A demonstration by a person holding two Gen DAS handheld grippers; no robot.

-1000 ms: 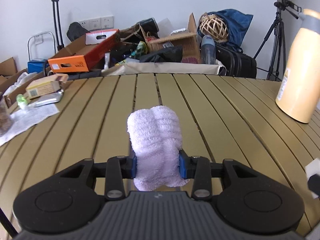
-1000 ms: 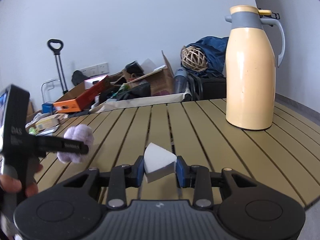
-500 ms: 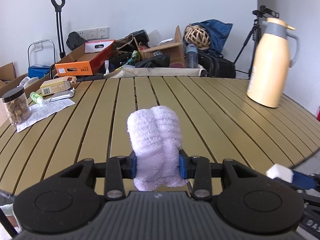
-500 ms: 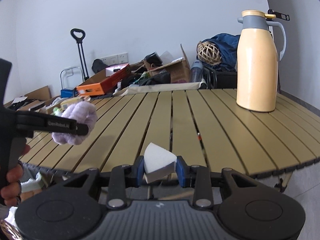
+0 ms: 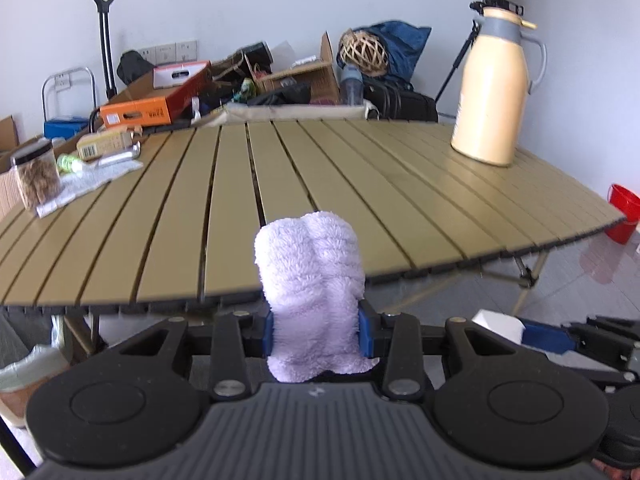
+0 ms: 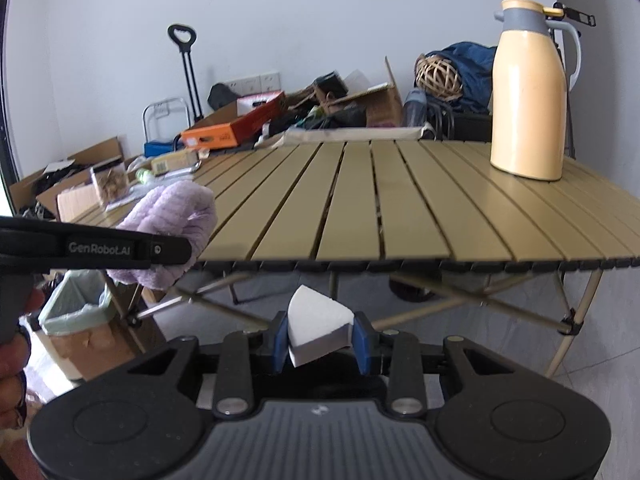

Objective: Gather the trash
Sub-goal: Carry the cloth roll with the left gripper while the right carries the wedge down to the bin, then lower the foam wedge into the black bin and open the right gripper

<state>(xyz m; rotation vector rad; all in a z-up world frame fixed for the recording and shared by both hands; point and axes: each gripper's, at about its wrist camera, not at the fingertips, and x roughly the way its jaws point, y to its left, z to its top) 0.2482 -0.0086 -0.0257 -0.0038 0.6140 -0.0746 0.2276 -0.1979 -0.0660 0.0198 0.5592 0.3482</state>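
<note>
My left gripper (image 5: 316, 330) is shut on a folded lilac fluffy cloth (image 5: 310, 280), held in front of and just below the near edge of the slatted table (image 5: 360, 184). The cloth also shows in the right wrist view (image 6: 172, 220). My right gripper (image 6: 320, 338) is shut on a white foam wedge (image 6: 318, 320), off the table's near edge, below its top. The wedge shows in the left wrist view (image 5: 498, 322) at the lower right. A bin lined with a pale green bag (image 6: 74, 308) stands on the floor at the left.
A tall yellow thermos (image 6: 528, 96) stands on the table's right side. A jar of brown bits (image 5: 36, 174), a box and papers (image 5: 92, 174) lie at its left end. A red bucket (image 5: 622, 212) sits on the floor at right. Boxes and bags crowd the back wall.
Both grippers have pulled back off the table and dropped lower, past its near edge, still holding the cloth and the foam wedge. The floor and the bin have come into view.
</note>
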